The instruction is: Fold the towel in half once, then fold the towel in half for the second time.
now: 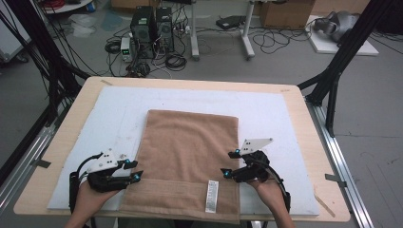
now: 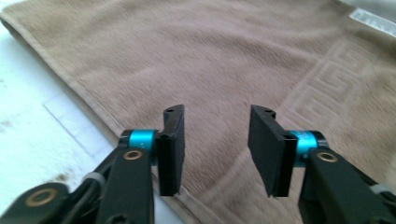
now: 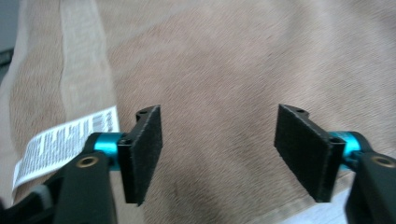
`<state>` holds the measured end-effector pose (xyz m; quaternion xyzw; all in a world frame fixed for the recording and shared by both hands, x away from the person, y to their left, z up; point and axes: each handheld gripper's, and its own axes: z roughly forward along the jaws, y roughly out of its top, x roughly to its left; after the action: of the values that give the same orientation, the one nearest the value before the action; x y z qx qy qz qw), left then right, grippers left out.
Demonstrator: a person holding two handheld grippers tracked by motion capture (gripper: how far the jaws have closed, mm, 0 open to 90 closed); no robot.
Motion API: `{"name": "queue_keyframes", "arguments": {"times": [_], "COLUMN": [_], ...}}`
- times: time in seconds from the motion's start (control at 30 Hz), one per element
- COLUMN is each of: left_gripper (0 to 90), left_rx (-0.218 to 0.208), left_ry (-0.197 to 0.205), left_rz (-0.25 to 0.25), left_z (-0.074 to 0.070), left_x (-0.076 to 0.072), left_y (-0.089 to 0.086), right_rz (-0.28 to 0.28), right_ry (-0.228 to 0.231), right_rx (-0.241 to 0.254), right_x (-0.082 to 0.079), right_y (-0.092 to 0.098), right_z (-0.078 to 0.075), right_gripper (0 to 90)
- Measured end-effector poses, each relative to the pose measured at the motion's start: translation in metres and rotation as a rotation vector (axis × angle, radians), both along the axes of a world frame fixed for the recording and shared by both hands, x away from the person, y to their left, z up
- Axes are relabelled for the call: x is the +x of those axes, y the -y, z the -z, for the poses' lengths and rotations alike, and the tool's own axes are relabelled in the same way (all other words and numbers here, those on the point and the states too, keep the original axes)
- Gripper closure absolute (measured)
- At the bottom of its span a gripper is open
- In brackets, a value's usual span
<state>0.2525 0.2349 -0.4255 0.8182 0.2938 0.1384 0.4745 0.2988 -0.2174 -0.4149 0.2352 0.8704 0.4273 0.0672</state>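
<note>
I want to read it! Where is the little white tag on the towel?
In the high view, the white tag lies on the brown towel near its front edge, just left of the right gripper.

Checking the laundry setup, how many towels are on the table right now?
1: a brown towel lies flat on the white mat, between the two grippers. Any layer folded underneath would be hidden.

Beyond the wooden table point(image 1: 304, 118), 2 black computer towers point(image 1: 152, 31) stand among tangled cables point(image 1: 171, 59); a cardboard box point(image 1: 285, 13) sits farther right.
</note>
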Motion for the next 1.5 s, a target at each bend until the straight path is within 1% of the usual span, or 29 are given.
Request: {"name": "queue_keyframes", "arguments": {"times": [0.07,0.17,0.23,0.3,0.4,0.47,0.5,0.6,0.63,0.83,0.87,0.9,0.97,1.17,1.2,1.3,1.37,1.4,1.43,1.5], "left_gripper": [52.2,48.5,46.5,44.1,40.6,39.1,38.6,38.5,38.4,38.1,38.0,38.0,38.0,37.5,37.5,37.3,37.3,37.3,37.3,37.3], "left_rx": [-0.01,-0.022,-0.032,-0.041,-0.043,-0.037,-0.035,-0.021,-0.028,-0.031,-0.027,-0.034,-0.03,-0.035,-0.039,-0.026,-0.026,-0.033,-0.025,-0.016], "left_ry": [0.002,0.001,-0.001,-0.004,0.001,0.003,0.004,0.013,0.015,0.01,0.01,0.01,0.012,0.002,0.002,0.005,0.011,0.017,0.022,0.029], "left_rz": [-0.014,-0.039,-0.049,-0.055,-0.06,-0.058,-0.054,-0.04,-0.04,-0.038,-0.034,-0.036,-0.033,-0.041,-0.044,-0.047,-0.051,-0.055,-0.052,-0.064], "left_z": [-0.002,-0.004,-0.006,-0.009,-0.013,-0.015,-0.017,-0.02,-0.02,-0.021,-0.021,-0.021,-0.021,-0.022,-0.023,-0.026,-0.03,-0.032,-0.034,-0.039], "left_x": [0.003,0.007,0.01,0.012,0.016,0.019,0.02,0.023,0.023,0.025,0.025,0.024,0.024,0.028,0.029,0.035,0.04,0.042,0.046,0.054], "left_y": [-0.001,-0.003,-0.004,-0.003,-0.001,0.001,0.003,0.006,0.007,0.009,0.008,0.009,0.009,0.006,0.006,0.006,0.007,0.008,0.008,0.01], "right_rz": [0.018,0.029,0.04,0.051,0.06,0.064,0.065,0.067,0.066,0.055,0.052,0.054,0.048,0.046,0.048,0.057,0.058,0.061,0.061,0.067], "right_ry": [-0.002,0.002,0.004,0.006,0.012,0.01,0.018,0.028,0.026,0.042,0.044,0.044,0.045,0.052,0.048,0.048,0.055,0.055,0.059,0.066], "right_rx": [0.015,0.026,0.024,0.023,0.017,0.014,0.014,0.006,0.006,-0.001,-0.002,-0.001,-0.002,-0.009,-0.011,-0.014,-0.022,-0.027,-0.035,-0.041], "right_x": [0.005,0.01,0.013,0.015,0.018,0.019,0.019,0.018,0.018,0.016,0.016,0.016,0.016,0.018,0.018,0.021,0.023,0.025,0.027,0.032], "right_y": [0.0,0.0,-0.001,-0.002,-0.001,-0.001,0.0,0.001,0.001,0.001,0.001,0.001,0.0,0.0,0.0,0.0,0.001,0.001,0.001,0.002], "right_z": [-0.002,-0.004,-0.005,-0.005,-0.006,-0.008,-0.009,-0.012,-0.013,-0.019,-0.02,-0.02,-0.021,-0.021,-0.022,-0.024,-0.026,-0.027,-0.029,-0.034], "right_gripper": [25.5,23.9,22.6,21.7,21.4,21.3,21.3,21.3,21.3,21.3,21.3,21.3,21.3,21.3,21.4,21.4,21.5,21.5,21.6,21.6]}}
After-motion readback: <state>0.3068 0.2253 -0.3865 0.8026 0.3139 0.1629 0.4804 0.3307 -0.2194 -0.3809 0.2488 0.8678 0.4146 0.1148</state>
